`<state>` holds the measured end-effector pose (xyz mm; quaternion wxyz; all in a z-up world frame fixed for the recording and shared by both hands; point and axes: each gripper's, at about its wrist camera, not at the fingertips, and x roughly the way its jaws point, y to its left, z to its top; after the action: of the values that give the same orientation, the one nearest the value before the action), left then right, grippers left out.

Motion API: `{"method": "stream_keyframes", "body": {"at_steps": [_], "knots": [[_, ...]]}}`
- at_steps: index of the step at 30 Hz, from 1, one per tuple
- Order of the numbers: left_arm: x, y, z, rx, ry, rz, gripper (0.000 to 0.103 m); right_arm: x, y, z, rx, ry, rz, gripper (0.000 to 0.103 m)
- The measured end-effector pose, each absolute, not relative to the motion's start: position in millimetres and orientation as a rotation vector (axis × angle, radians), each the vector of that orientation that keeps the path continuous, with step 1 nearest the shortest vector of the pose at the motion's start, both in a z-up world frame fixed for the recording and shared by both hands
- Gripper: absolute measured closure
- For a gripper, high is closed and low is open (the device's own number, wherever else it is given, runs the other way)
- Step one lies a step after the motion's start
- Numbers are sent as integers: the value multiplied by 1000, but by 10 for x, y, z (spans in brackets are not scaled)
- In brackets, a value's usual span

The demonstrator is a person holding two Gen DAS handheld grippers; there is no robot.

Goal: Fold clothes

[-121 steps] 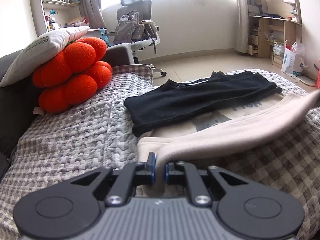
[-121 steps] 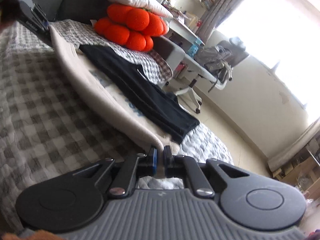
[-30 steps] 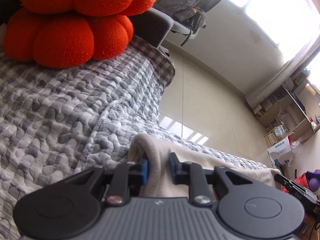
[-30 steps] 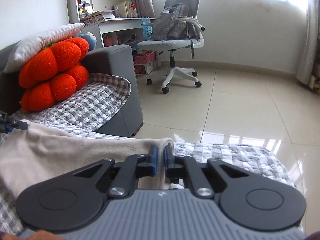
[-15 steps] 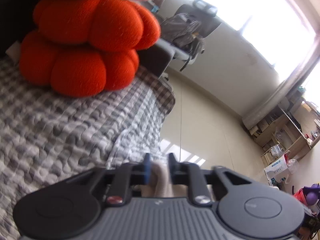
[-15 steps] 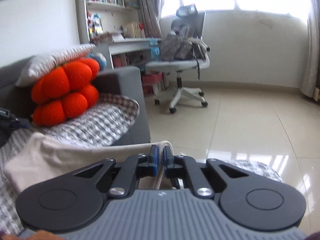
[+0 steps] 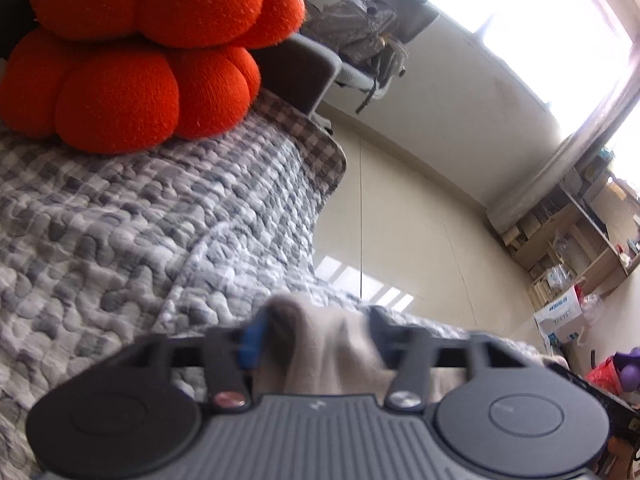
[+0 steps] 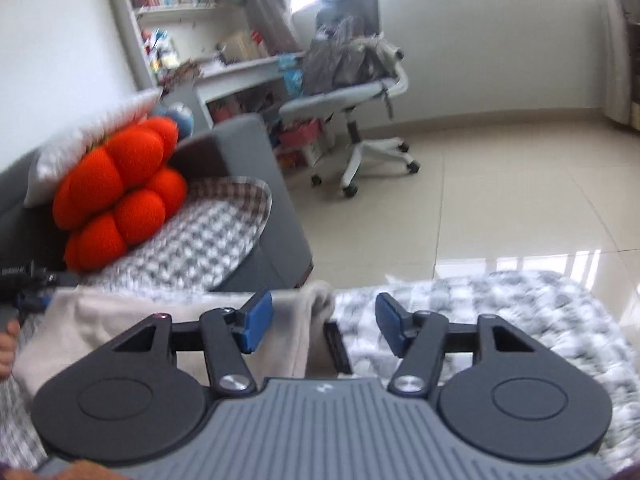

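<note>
The left tool (image 7: pixel 314 334) is closing its jaws around a bunched corner of the beige cloth (image 7: pixel 332 344). The right tool (image 8: pixel 324 320) stands released, with the cloth's edge loose between its pads. The cloth lies on the quilt (image 7: pixel 120 240).

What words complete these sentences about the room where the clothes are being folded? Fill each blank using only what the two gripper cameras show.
1. The right gripper has its jaws ___, with an edge of the beige garment between them.
2. A grey backpack sits on the seat of the office ___.
3. The lumpy orange cushion has a white ___ resting on top of it.

Missing words: open; chair; pillow
</note>
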<state>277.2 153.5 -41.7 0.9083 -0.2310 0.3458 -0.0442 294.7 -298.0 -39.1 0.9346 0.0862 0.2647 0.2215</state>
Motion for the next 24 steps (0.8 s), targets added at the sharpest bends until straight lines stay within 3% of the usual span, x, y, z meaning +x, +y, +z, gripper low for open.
{"method": "stream_keyframes", "body": {"at_steps": [3,17,19,24], "knots": [[2705,1528,-368,-460,720,-84,95,2812,-2893,-310,108,480,490,94],[1536,1688,637,-593,432,-163,96,2112,-3475,411,210,235,645,96],[1673,1675,606,-598,446,-164,95,2253,-3409,317,227,289,616,96],[2419,1743,-99,-672,670,-53,95,2745,-3074,-174,174,528,459,96]]}}
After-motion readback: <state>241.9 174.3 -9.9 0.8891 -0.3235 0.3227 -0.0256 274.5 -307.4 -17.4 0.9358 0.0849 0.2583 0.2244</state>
